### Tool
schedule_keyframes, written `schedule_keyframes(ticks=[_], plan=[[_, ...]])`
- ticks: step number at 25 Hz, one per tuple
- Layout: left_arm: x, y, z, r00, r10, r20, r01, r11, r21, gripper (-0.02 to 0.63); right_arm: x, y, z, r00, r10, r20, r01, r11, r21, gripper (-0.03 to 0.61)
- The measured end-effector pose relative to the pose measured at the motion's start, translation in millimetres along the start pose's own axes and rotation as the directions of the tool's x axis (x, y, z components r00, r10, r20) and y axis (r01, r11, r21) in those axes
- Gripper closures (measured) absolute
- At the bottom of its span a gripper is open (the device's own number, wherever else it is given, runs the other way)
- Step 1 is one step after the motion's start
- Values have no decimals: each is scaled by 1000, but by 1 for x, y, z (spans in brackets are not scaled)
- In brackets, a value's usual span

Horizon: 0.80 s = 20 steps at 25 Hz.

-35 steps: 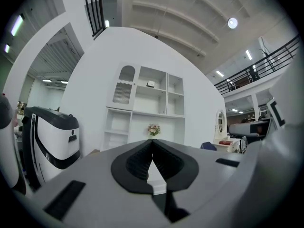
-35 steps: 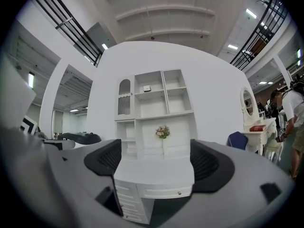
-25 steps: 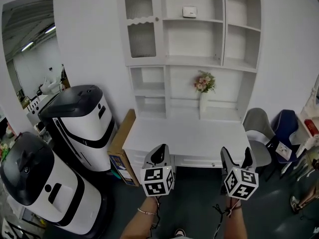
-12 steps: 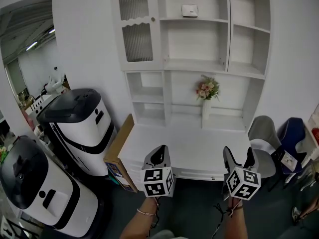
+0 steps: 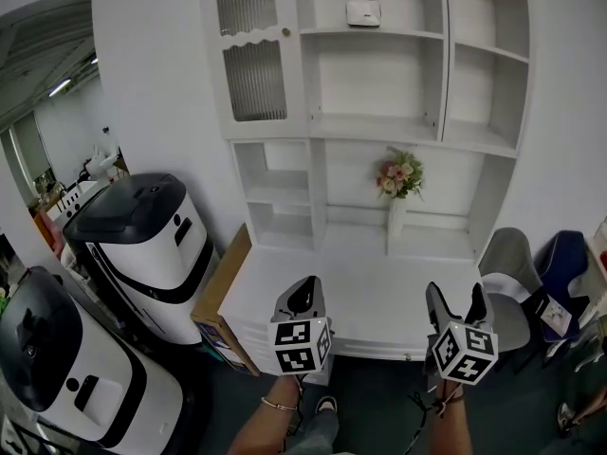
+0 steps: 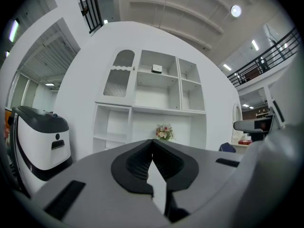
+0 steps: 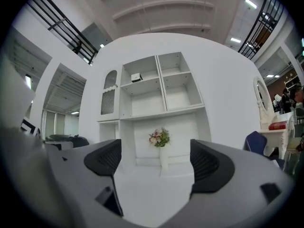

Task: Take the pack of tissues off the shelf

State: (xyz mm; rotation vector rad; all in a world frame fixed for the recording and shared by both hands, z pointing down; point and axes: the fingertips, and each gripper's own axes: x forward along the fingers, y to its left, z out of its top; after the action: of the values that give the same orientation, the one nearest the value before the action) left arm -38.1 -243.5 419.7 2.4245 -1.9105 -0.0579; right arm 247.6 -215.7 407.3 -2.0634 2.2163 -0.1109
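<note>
We see one pack of tissues (image 5: 363,12), small, pale and boxy, on the top shelf (image 5: 398,34) at the upper centre of the frame. Our two grippers are low in the frame, well apart from it. The left gripper (image 5: 303,290) has its jaws pressed together on nothing. The right gripper (image 5: 452,297) has its jaws spread, empty.

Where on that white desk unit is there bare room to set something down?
The desktop is bare from its front edge back to the vase of flowers. The shelf under the pack of tissues looks empty too. Beside the desk it is crowded: white machines and a cardboard box left, chairs right.
</note>
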Motion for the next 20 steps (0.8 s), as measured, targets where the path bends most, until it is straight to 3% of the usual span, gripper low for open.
schedule_keyframes(ticks=[20], plan=[[210,62,60,996,-68,61,68,998,11,595,205,12,40,997,-49,65,49,999,1,133]])
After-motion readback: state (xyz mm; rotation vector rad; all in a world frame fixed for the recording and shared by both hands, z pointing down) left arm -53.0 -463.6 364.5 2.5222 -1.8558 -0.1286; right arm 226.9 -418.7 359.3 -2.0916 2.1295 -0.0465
